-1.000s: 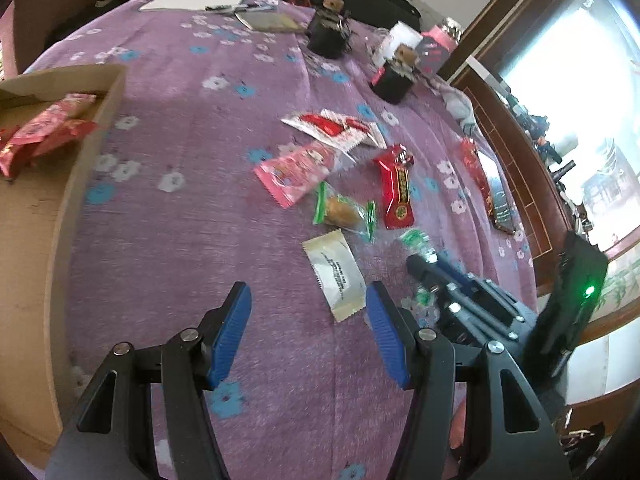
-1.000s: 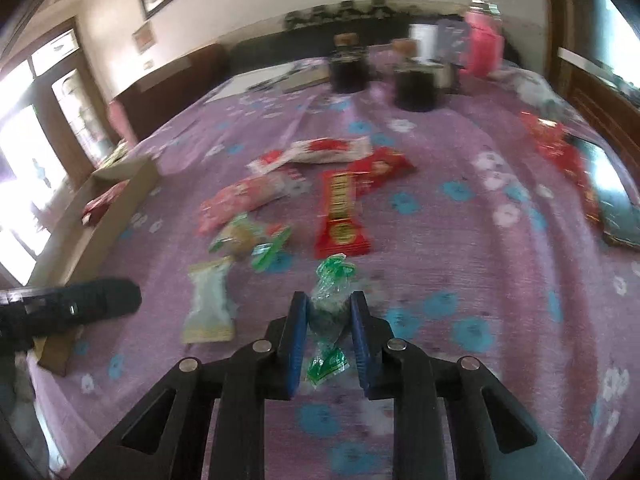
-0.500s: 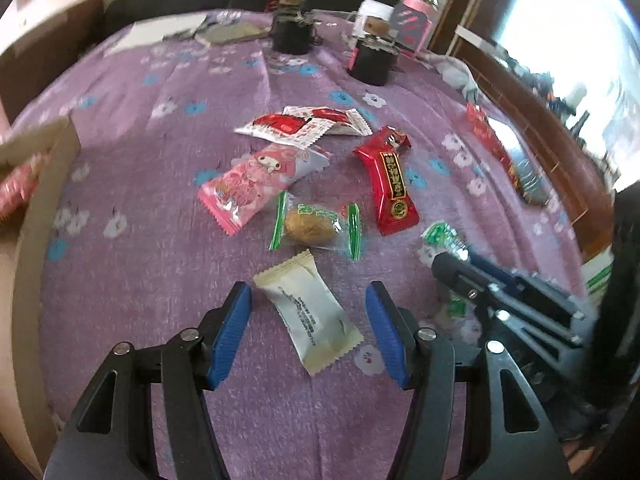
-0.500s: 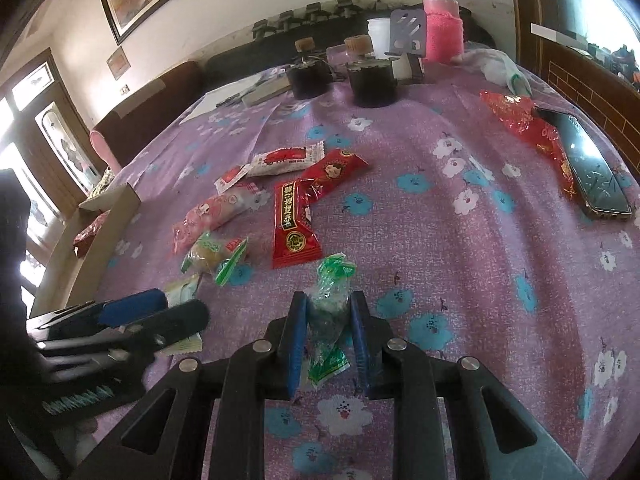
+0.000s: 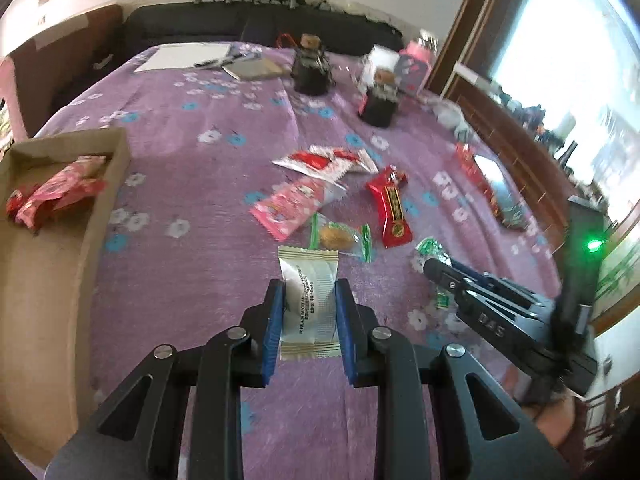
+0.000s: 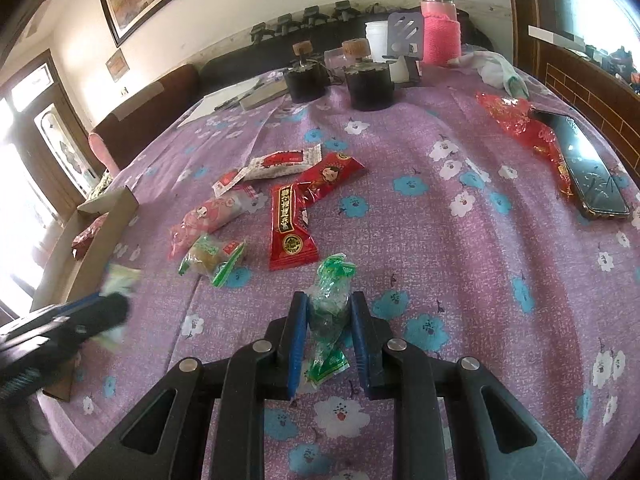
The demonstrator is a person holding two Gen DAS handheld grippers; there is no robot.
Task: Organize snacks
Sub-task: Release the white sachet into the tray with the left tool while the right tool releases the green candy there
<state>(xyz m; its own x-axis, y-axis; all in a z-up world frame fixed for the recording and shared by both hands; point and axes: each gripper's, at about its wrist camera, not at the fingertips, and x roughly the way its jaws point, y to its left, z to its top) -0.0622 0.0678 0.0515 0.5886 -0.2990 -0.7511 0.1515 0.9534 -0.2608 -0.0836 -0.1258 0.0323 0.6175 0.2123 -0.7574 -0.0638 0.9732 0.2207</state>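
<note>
My left gripper [image 5: 310, 286] has its jaws closing, and the blue pads press both sides of a white snack packet [image 5: 308, 264] held just above the purple flowered cloth. My right gripper [image 6: 329, 300] is shut on a green-wrapped candy [image 6: 334, 272]; it also shows at the right of the left wrist view [image 5: 436, 268]. Loose on the cloth lie a pink packet [image 5: 296, 204], a long red packet [image 5: 392, 208], a clear packet with green ends [image 5: 340, 236] and white-and-red packets [image 5: 324, 160]. At the left, a cardboard box [image 5: 100, 232] holds red packets [image 5: 56, 196].
Two dark jars with cork tops [image 6: 306, 80] [image 6: 368, 84] stand at the far side, near a pink bottle [image 6: 440, 28] and papers [image 5: 184, 56]. A phone [image 6: 592, 184] and a red wrapper [image 6: 520, 120] lie at the right edge.
My left gripper went from wide open to pressed on the white packet, which now sits lengthwise between the pads. The right gripper kept its hold on the green candy.
</note>
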